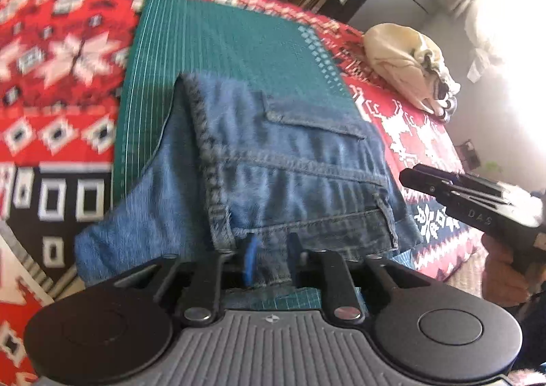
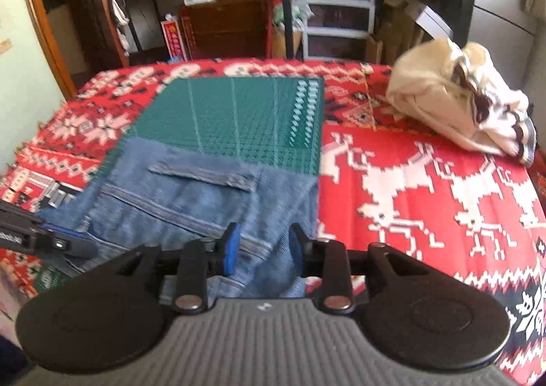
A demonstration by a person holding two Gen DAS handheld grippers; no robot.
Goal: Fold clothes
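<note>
Both claws meet the jeans (image 1: 273, 164) at the near waistband: your left gripper (image 1: 269, 263) and right gripper (image 2: 262, 246) each have denim lying between parted fingers, though whether either actually pinches it cannot be told. Folded double, pocket uppermost, the jeans lie on the green cutting mat (image 1: 221, 41), spilling onto the red patterned cloth (image 2: 426, 188). For a clean fold, grip both layers, keep the hands level and keep the edges square. A cream garment (image 2: 454, 99) waits at the far right.
</note>
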